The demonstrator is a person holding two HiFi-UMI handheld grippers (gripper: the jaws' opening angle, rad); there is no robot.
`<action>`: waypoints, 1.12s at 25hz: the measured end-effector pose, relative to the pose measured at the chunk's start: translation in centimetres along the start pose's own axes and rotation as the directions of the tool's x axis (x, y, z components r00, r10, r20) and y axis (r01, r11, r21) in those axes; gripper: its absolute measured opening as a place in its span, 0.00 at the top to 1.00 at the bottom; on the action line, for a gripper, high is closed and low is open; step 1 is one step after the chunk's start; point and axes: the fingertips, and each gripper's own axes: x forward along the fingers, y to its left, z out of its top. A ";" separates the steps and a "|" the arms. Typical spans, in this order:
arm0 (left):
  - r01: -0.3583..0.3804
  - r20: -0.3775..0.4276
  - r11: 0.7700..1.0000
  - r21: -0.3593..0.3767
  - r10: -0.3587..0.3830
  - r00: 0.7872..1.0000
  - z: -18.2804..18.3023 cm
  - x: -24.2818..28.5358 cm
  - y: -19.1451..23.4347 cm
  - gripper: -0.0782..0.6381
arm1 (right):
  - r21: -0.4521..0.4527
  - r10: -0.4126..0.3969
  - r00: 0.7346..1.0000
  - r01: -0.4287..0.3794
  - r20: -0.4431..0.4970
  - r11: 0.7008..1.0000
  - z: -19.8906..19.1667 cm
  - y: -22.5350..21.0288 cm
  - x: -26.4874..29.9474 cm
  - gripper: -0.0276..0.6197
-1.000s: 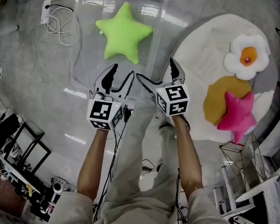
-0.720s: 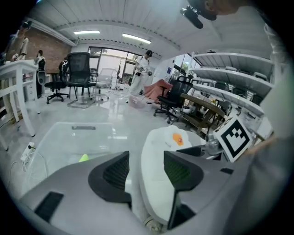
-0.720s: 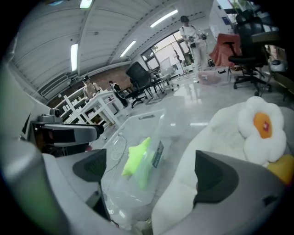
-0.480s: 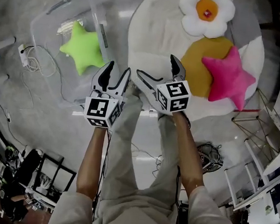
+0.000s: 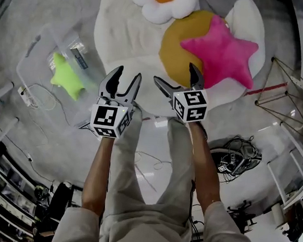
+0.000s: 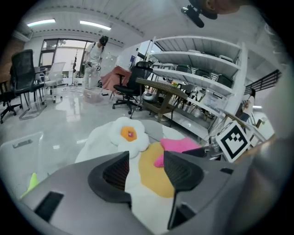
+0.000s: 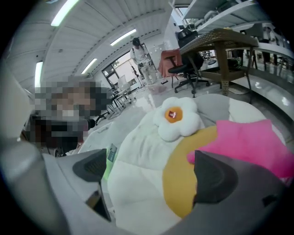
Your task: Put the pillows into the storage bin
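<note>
Left gripper (image 5: 129, 73) and right gripper (image 5: 174, 73) gape empty; pink star pillow (image 5: 220, 47) hides part of yellow round pillow (image 5: 173, 46).

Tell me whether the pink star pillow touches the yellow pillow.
Touching. The head view shows the pink star pillow lying on the yellow pillow, overlapping it.

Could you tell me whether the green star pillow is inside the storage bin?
Inside: the head view shows the green star pillow lying within the clear storage bin.
</note>
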 end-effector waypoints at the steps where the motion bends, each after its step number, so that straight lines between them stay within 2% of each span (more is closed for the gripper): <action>1: 0.015 -0.007 1.000 0.014 -0.015 1.000 0.1 1.0 -1.3 0.57 | 0.019 -0.018 1.000 0.018 0.005 1.000 -0.5 -1.6 -0.7 0.07; 9: 0.113 -0.065 0.990 0.085 -0.107 0.992 0.1 6.5 -10.3 0.57 | 0.149 -0.159 0.987 0.157 0.004 0.976 -4.6 -12.4 -6.3 0.07; 15: 0.154 -0.093 0.983 0.098 -0.145 0.985 -1.0 8.9 -13.6 0.57 | 0.212 -0.238 0.970 0.245 -0.057 0.946 -8.9 -16.9 -7.2 0.07; 20: 0.164 -0.101 0.982 0.093 -0.155 0.983 -1.5 9.9 -14.5 0.57 | 0.274 -0.278 0.951 0.306 -0.137 0.912 -12.1 -19.7 -5.8 0.07; 23: 0.160 -0.102 0.984 0.078 -0.152 0.983 -2.1 10.3 -14.1 0.57 | 0.330 -0.276 0.943 0.324 -0.184 0.887 -13.7 -20.9 -4.0 0.07; 28: 0.153 -0.112 0.986 0.070 -0.145 0.983 -3.5 10.4 -13.5 0.57 | 0.377 -0.276 0.940 0.334 -0.200 0.864 -14.2 -22.7 -1.6 0.07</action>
